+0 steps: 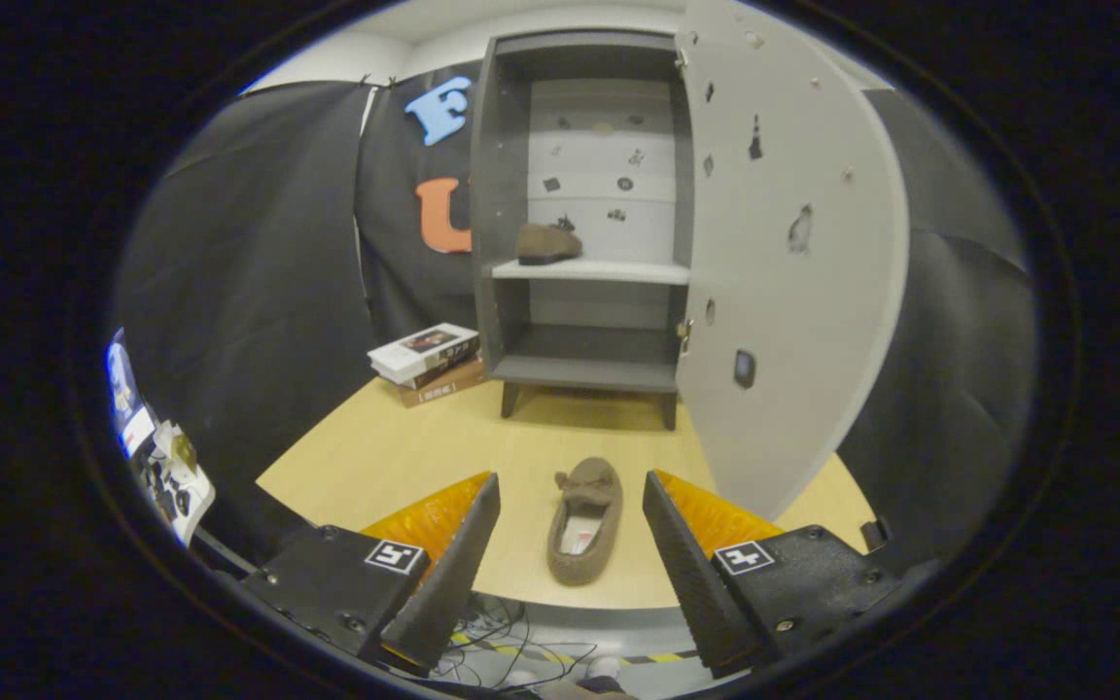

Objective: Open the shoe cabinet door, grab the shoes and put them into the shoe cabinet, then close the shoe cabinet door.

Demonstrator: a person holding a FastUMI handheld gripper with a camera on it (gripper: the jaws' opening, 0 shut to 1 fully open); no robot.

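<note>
The grey shoe cabinet (511, 194) stands at the far end of the wooden table (375, 457), its pale door (793, 272) swung wide open to the right. One brown slipper (547, 243) rests on the cabinet's white middle shelf, toward the left. A second brown slipper (586, 520) lies on the table near its front edge, toe pointing at the cabinet. My gripper (571, 486) is open, hovering above the table edge, and this slipper lies between and just ahead of the fingers, untouched.
A stack of books (427, 362) lies on the table left of the cabinet. The open door reaches forward over the table's right side, close to my right finger (682, 544). Cables lie on the floor (511, 661) below the table edge. Papers sit at the far left (166, 467).
</note>
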